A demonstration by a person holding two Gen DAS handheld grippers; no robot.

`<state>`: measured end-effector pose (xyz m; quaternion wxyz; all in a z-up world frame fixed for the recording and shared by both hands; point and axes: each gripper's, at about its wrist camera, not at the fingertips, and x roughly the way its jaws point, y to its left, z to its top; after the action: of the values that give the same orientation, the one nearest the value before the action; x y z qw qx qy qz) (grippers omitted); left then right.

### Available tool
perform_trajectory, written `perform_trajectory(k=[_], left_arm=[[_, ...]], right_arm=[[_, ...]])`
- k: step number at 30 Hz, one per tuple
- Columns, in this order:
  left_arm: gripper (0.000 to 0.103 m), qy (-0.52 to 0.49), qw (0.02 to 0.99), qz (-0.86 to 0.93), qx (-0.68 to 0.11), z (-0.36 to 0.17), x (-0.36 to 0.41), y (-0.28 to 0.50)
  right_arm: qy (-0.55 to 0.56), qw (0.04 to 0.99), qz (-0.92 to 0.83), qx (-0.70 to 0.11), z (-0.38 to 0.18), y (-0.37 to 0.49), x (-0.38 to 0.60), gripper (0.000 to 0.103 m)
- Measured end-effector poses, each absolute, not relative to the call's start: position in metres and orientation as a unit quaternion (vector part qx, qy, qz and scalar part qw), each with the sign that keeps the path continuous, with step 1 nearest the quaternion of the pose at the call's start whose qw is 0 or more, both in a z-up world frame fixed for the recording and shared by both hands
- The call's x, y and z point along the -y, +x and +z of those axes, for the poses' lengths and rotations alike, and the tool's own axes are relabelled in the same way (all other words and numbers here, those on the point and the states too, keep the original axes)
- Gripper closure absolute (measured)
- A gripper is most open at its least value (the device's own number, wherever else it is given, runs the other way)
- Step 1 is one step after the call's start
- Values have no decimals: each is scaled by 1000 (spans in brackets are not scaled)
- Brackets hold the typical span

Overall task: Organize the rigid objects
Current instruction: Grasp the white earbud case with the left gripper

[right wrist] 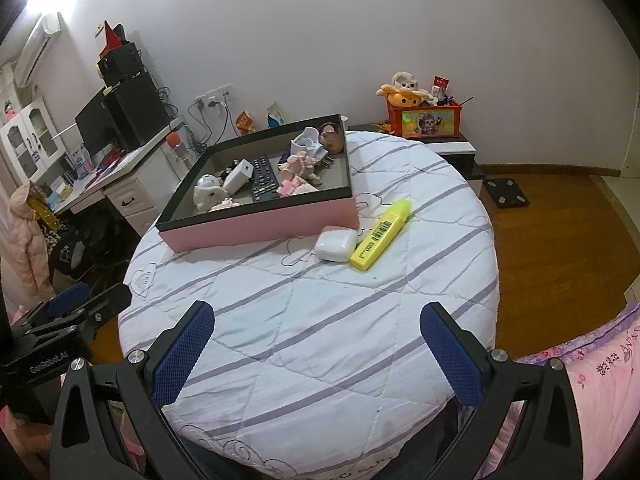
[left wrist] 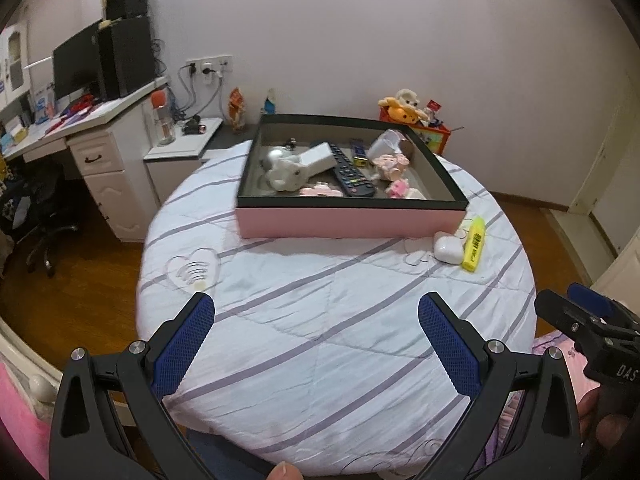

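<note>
"DAS" on right hand-held gripper [left wrist: 592, 306], "GenRobot.AI" on left hand-held gripper [right wrist: 90, 300]

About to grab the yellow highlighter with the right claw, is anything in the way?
Nothing visible. Only bare quilt lies between the open right claw and the highlighter. The white case touches its left side, and the box stands just behind.

Pretty clearly a bedroom at home: quilted striped bedspread [right wrist: 320, 320], white desk [left wrist: 100, 148] with a monitor [left wrist: 76, 64] and speakers, office chair [left wrist: 48, 236], plush toys [right wrist: 408, 90] on a nightstand, wood floor [right wrist: 560, 240].
</note>
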<state>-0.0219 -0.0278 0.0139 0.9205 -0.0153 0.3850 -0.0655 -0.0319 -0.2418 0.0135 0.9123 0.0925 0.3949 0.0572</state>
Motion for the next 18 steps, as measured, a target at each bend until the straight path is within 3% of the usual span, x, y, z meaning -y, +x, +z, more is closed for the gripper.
perform_trajectory(k=[18], left_arm=[[0, 21, 897, -130, -423, -36, 155, 64]], right_arm=[[114, 909, -4, -400, -6, -11, 315, 0]])
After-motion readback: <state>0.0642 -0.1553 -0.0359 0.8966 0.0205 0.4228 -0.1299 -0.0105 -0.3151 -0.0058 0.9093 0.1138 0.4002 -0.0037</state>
